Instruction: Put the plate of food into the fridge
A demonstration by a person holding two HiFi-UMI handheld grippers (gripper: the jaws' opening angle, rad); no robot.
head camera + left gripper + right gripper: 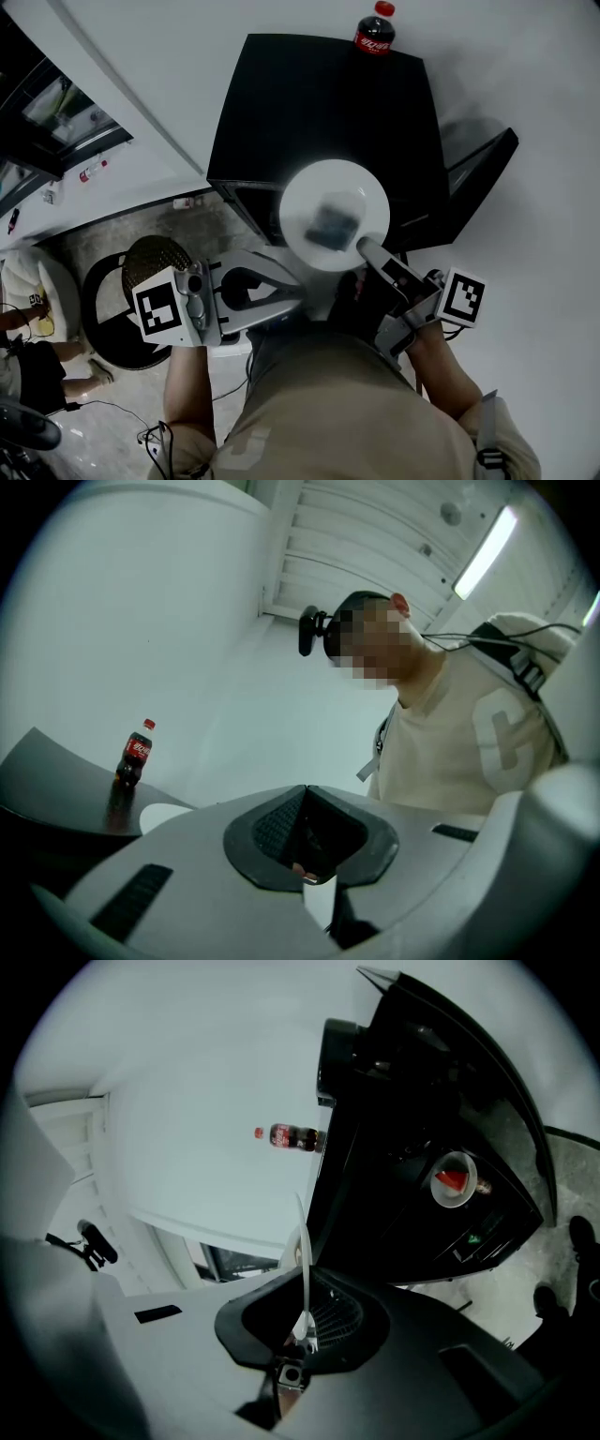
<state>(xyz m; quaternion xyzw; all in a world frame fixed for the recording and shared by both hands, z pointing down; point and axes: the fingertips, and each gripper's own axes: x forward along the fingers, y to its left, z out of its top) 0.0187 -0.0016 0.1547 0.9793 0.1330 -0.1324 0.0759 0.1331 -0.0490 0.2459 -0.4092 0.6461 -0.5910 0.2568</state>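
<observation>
White, smooth and round, the plate [302, 192] carries a blurred dark lump of food [330, 223] at its middle. It hangs level in the air at the open front of the boxy matt black fridge [309, 103], outside the cabinet. The fridge's flat black door [480, 161] is swung out to the right. A small plastic cola bottle with a red cap and red label [375, 30] stands upright on the fridge's flat top, near its back edge.

The right gripper [362, 247], moulded grey plastic with dark ribbed pads, has its fingers clamped narrow on the near rim of the plate. In the right gripper view the thin white rim runs edge-on straight up from between the pads, so nearly all of the plate lies beyond the fingertips, toward the fridge.

The left gripper [298, 292], of the same grey plastic, is held low at the left, well apart from the plate. Its fingers are pressed together with nothing between them.
</observation>
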